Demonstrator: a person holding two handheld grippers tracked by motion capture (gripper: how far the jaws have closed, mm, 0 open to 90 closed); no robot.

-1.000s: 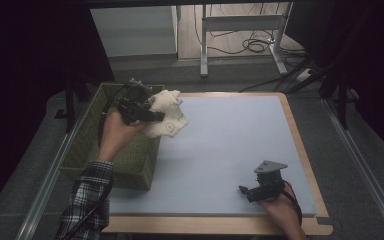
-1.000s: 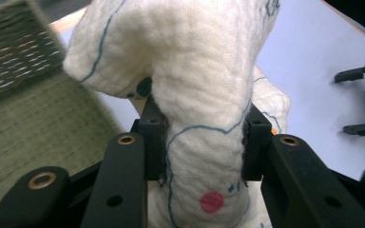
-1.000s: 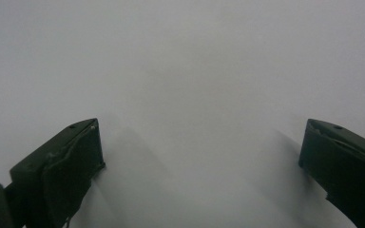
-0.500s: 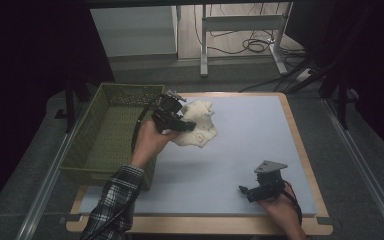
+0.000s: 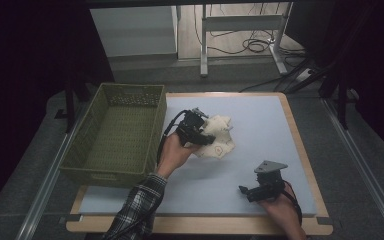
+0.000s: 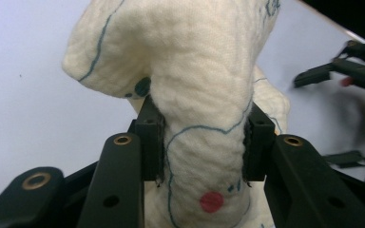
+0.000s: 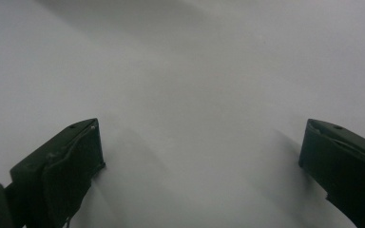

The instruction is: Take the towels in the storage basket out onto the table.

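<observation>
Left tongs (image 5: 206,140) clamp the cream cloth (image 5: 219,136) over the tabletop (image 5: 260,130) (basket (image 5: 115,131) beside); right tongs (image 5: 246,192) gape idle. Next: lower, release.

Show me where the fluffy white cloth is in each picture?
High view: the white cloth sits mid-picture on the blue mat, right of the green basket, pinched by the left gripper.
Left gripper view: the cloth stands between the two black jaws, running up to the top.
Right gripper view: bare mat between the open jaws.
Shared landmark: the blue mat.
</observation>
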